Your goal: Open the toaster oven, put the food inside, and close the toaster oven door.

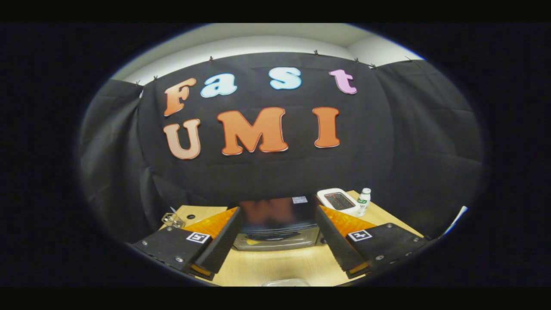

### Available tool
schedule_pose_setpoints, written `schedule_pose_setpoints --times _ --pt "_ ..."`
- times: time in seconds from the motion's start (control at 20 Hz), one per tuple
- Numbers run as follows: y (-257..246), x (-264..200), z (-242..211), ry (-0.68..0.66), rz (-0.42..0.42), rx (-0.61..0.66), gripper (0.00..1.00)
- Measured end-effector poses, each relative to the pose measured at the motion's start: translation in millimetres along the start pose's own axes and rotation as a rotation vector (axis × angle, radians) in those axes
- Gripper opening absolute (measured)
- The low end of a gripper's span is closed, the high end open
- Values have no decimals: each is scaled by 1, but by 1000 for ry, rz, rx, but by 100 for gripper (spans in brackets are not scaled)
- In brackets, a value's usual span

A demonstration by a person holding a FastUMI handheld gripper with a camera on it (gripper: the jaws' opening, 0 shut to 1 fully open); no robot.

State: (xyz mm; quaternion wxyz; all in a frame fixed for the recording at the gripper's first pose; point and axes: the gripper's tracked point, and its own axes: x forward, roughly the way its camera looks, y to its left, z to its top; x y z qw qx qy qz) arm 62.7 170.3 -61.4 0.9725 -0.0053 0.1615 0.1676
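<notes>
Toaster oven (275, 224) sits mid-worktop (275, 265), door shut, framed just beyond your hand-held gripper (275, 252), whose fingers stand wide apart, holding nothing. Likely heavy and rigid; take the door's handle bar near its top edge.

Black-topped silver toaster oven (275, 226), light wood table (275, 265), white device (338, 200), clear bottle (363, 201) with green label

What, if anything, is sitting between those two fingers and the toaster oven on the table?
Nothing visible. The gripper is open, its fingers spread wide, and the toaster oven stands just ahead between them with its door shut. Only bare wooden table lies in the gap. A small bottle stands off to the side, beyond the fingers.
</notes>
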Motion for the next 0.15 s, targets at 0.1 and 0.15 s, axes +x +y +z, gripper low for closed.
schedule_pose_setpoints --times 0.1,0.15 --pt "-2 -8 10 -20 5 13 100" --pt "-4 -10 13 -29 -2 5 100"
